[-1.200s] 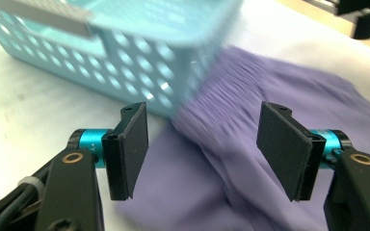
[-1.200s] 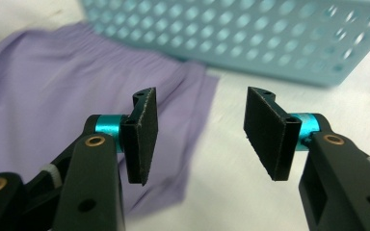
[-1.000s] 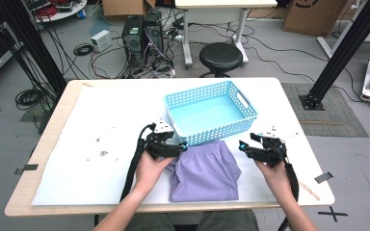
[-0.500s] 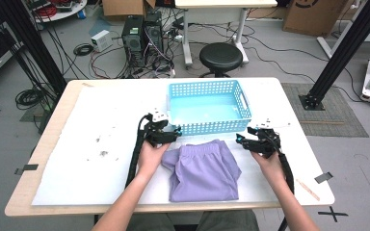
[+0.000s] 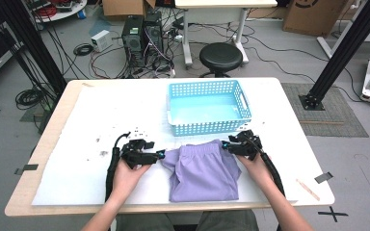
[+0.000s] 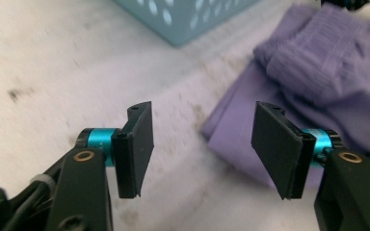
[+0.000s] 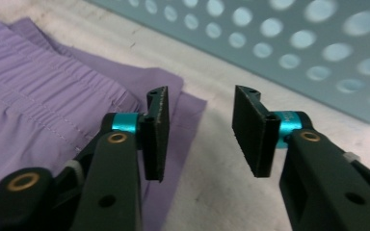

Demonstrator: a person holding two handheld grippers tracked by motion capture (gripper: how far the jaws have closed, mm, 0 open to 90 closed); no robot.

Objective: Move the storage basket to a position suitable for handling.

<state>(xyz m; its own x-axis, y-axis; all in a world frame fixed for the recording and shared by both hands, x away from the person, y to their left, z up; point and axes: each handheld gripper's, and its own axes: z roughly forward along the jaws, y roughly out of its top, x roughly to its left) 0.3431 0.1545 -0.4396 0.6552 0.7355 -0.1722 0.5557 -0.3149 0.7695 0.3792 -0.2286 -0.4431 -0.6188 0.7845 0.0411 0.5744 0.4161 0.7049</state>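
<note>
left tool [image 5: 160, 155]: jaws closing, apart, nothing held, at 9 o'clock of purple shorts [image 5: 202, 171] | right tool [image 5: 226, 145]: closing, narrower gap, seemingly astride shorts' 2 o'clock corner, unpinched | bench [image 5: 96, 120]

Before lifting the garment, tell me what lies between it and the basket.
Nothing: in the high view only a narrow bare strip of the white table cover separates the purple shorts from the blue basket.

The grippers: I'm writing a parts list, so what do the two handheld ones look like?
Both the left gripper and the right gripper are black, each with two flat rectangular black pads on arms with turquoise collars and brass-coloured rivets. A black cable trails back from each along the person's forearm. The left one carries a white speckled plate on top.
</note>
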